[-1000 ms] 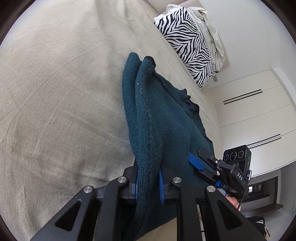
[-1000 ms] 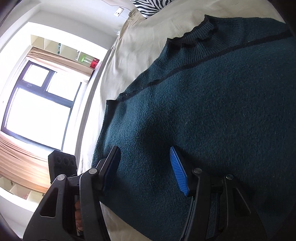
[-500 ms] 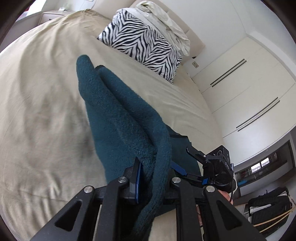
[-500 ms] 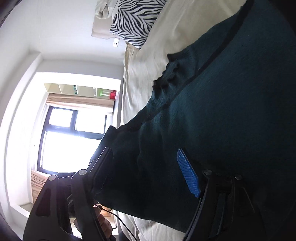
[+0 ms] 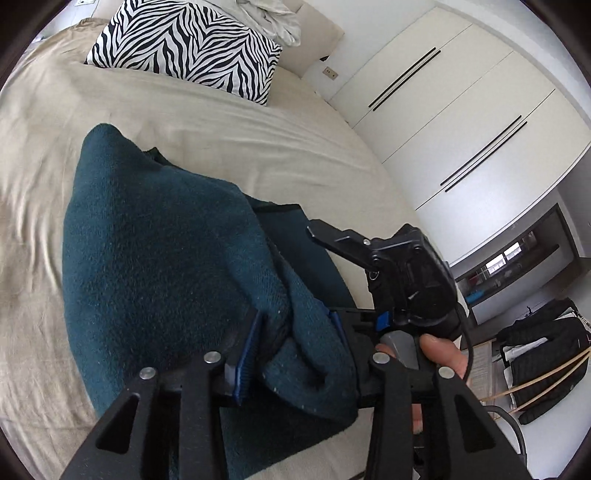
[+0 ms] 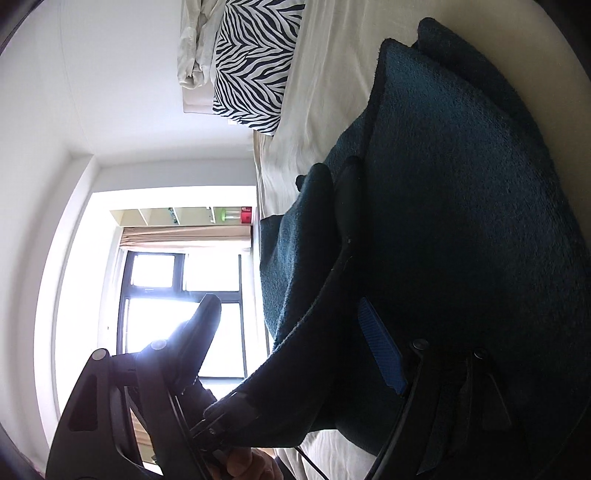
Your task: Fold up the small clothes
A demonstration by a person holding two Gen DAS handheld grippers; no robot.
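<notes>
A dark teal sweater [image 5: 159, 266] lies bunched in a thick fold on the beige bed [image 5: 295, 155], well down the mattress from the zebra pillow [image 5: 184, 48] at the head. A crumpled white cloth [image 5: 273, 14] sits behind that pillow, against the headboard.

The left gripper [image 5: 291, 343] has the near end of the fold between its blue pads [image 5: 245, 354]. Its jaws have just been opening and now stand partly apart; the knit still fills the gap and touches both pads, but whether they still press on it I cannot tell. From there the sweater rises in a hump toward the pillow, its far corner standing up off the sheet.

The right gripper [image 6: 295, 332] is just beside the left one, on the side away from the pillow, with a hand [image 5: 439, 354] wrapped round its grip. Its jaws have also been opening and stand wide. One blue pad [image 6: 380, 350] lies against the sweater's surface, while the other finger is clear of the cloth, out against the bright window [image 6: 184, 295]. It grips nothing.

White wardrobe doors [image 5: 461, 110] line the wall past the bed, on the pillow's right.
</notes>
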